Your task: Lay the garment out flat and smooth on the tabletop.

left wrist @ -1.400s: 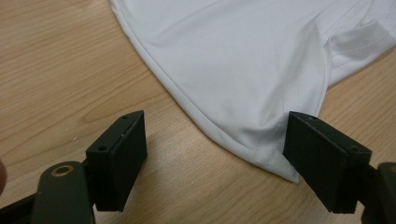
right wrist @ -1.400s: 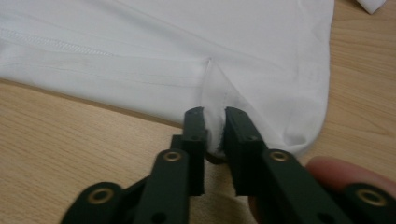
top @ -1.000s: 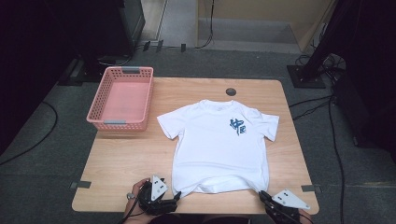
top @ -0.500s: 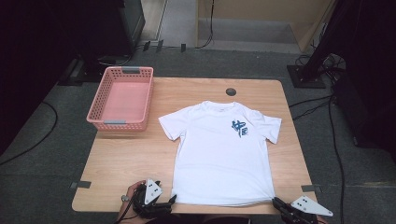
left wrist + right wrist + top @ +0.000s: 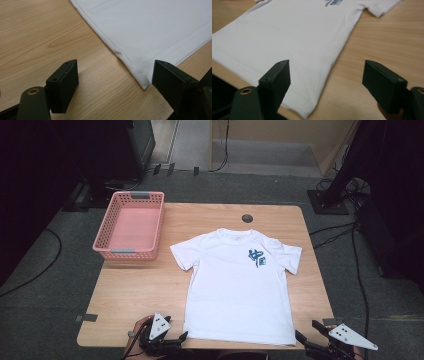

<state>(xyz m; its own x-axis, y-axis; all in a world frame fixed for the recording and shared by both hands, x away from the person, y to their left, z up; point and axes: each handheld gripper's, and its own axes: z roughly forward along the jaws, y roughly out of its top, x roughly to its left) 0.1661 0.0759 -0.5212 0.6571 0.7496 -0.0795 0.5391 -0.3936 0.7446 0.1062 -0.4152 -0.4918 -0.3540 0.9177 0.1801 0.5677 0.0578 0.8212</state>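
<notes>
A white T-shirt with a blue chest print lies flat on the wooden table, its hem at the front edge. My left gripper stands open at the hem's left corner. In the left gripper view that corner of the T-shirt lies on the wood close to the right jaw of the left gripper, unpinched. My right gripper is off the hem's right corner; its jaws have just been opening and grip nothing. In the right gripper view the T-shirt spreads ahead of the right gripper.
A pink plastic basket stands at the table's back left. A dark round cable hole sits near the back edge. Bare wood lies left of the shirt. Cables and dark equipment stands are on the floor around the table.
The shirt's hem, bunched a second ago, has been drawn toward the front edge and lies flat. The right gripper let go of the corner and moved off to the right.
</notes>
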